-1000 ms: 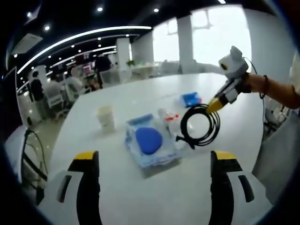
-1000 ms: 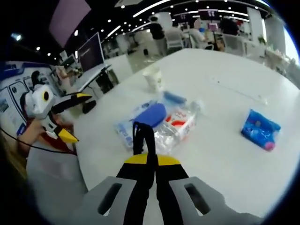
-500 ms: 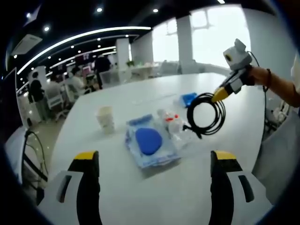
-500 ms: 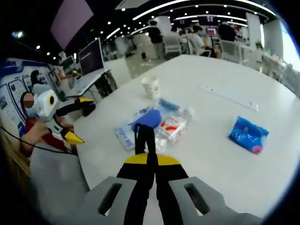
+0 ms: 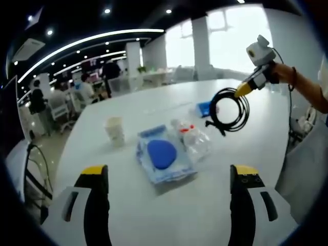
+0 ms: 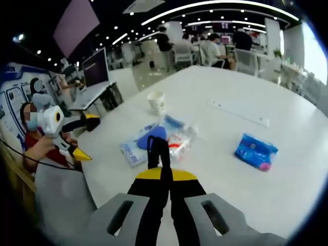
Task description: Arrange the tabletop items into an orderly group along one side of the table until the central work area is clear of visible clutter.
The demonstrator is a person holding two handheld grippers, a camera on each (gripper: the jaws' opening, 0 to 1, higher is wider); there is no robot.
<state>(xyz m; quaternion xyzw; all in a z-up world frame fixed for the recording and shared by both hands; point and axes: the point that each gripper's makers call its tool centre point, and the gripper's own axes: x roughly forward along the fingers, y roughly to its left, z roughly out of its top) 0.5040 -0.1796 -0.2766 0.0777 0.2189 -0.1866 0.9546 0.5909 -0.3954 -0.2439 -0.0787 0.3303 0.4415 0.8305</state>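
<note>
Right tongs (image 6: 160,177): closed on coiled black cable (image 5: 229,110), lifted clear above white counter (image 5: 154,205).
Left tongs (image 5: 169,205): wide apart, holding nothing.
Risk: dangling coil could snag clear plastic bottle (image 5: 192,139) at its 7 o'clock.

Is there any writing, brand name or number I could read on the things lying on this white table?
None can be read.
Clear plastic bottle: red label, print blurred.
Clear bag with a blue pad: blue markings, too blurred.
Blue packet: print too small.
White paper cup: no legible text.
</note>
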